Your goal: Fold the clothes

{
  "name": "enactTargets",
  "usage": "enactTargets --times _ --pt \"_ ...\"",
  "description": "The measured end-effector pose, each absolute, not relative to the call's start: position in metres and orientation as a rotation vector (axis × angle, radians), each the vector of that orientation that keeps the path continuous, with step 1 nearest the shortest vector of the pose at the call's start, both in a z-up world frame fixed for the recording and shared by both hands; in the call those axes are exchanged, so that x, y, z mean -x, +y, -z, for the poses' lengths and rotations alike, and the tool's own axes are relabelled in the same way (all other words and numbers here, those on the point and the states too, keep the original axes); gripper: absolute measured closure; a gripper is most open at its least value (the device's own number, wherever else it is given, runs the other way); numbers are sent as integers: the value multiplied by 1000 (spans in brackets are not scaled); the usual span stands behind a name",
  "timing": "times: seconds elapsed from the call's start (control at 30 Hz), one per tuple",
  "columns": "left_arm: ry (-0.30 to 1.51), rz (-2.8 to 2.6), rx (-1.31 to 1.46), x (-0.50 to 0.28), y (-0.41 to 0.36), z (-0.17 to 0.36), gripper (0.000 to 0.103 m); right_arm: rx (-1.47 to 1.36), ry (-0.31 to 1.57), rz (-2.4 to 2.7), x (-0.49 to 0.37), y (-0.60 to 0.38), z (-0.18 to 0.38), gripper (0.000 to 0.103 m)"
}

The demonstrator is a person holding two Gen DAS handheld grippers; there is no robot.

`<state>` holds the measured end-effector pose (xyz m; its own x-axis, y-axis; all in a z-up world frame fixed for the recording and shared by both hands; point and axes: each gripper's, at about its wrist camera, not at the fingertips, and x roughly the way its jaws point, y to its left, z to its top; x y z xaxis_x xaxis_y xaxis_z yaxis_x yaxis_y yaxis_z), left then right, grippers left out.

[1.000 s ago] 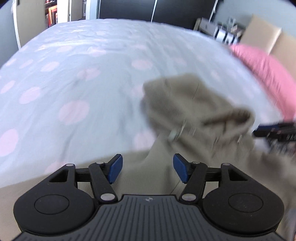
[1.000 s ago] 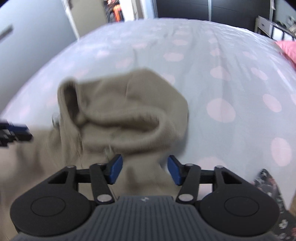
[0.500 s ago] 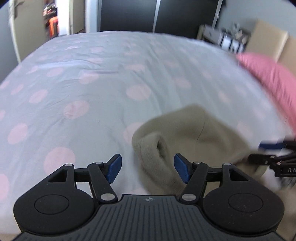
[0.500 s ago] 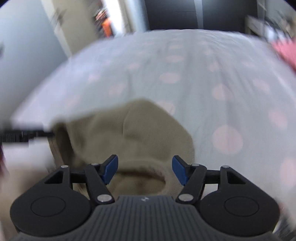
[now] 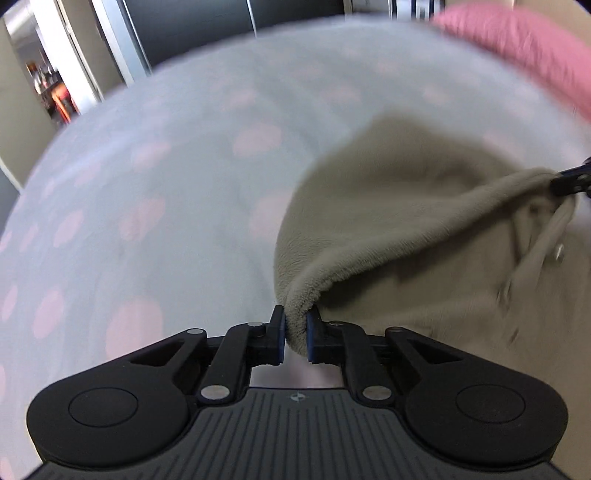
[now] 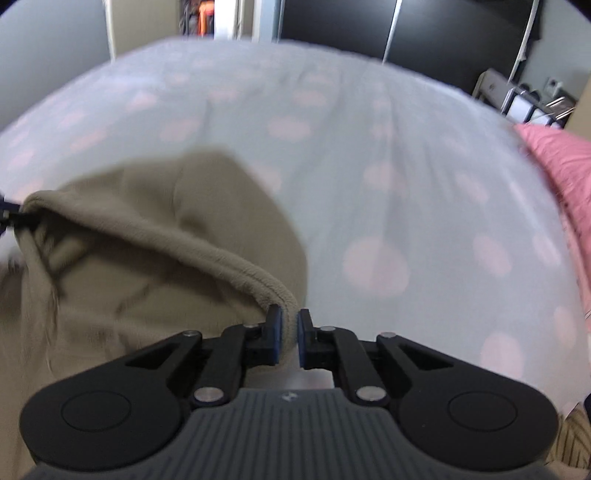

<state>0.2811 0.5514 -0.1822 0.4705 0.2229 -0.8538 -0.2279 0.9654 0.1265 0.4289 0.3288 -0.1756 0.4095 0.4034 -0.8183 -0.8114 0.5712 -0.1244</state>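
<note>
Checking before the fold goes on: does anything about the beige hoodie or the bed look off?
Nothing is damaged or spilled. The hood rim is stretched between the closing left claw and right claw; the drawstring dangles loose over the hoodie body.

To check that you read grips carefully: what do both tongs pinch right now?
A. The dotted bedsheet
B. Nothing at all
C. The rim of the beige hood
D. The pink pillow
C: the left tongs and the right tongs each have the fleecy rim of the beige hood between their closing pads.

Ahead of the fingers, a pale dotted bedspread (image 6: 369,184); beyond it dark wardrobe doors (image 6: 332,26); right, a pink pillow (image 5: 524,48).
</note>
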Motion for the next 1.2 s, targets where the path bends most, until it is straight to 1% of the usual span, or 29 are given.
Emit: enactTargets --times 0.07,0.17,0.23,0.27,0.3,0.33,0.4,0.47,0.5,0.53,0.63,0.8,0.87,0.9,0.93,1.07,1.1,1.17,1.2 --pt "1067 -265 59 -277 558 192 94 592 866 -831 -427 328 188 93" --pt "1035 -256 45 -273 557 183 92 544 887 -841 -432 322 184 92" --pt "1016 -240 -4 -269 554 171 85 511 880 -866 -435 316 172 87" --pt "1007 -235 -21 -267 554 165 76 492 874 -881 -436 310 165 82" --pt "990 -231 -18 -263 555 158 66 461 865 -898 -437 305 158 61" --pt "972 -227 -15 -260 556 151 62 426 855 -915 -437 299 150 46" --pt "918 -179 49 -254 564 136 47 356 840 -943 -440 292 137 45" --pt "863 -167 143 -254 575 126 41 287 833 -958 -446 289 128 43" --pt "839 -177 189 -255 581 123 39 245 841 -946 -450 290 128 38" --pt "819 -195 233 -258 588 121 39 201 853 -926 -455 291 130 37" --pt "796 -269 333 -270 606 128 39 76 896 -856 -471 296 139 36" --pt "881 -344 413 -292 620 163 40 -7 1001 -758 -491 312 167 35" --pt "917 -328 438 -295 621 177 40 -7 1032 -750 -496 318 179 33" --pt "940 -327 435 -296 619 184 40 5 1038 -743 -496 321 185 28" --pt "967 -334 409 -297 616 190 40 21 1041 -736 -496 326 191 26" --pt "978 -347 290 -298 598 208 36 98 1036 -723 -493 342 211 25" --pt "970 -352 268 -298 595 210 35 131 1018 -737 -489 345 212 27" --pt "970 -363 247 -300 592 210 36 197 981 -764 -480 353 214 38" --pt "971 -360 231 -302 589 208 45 230 962 -778 -475 357 215 61"
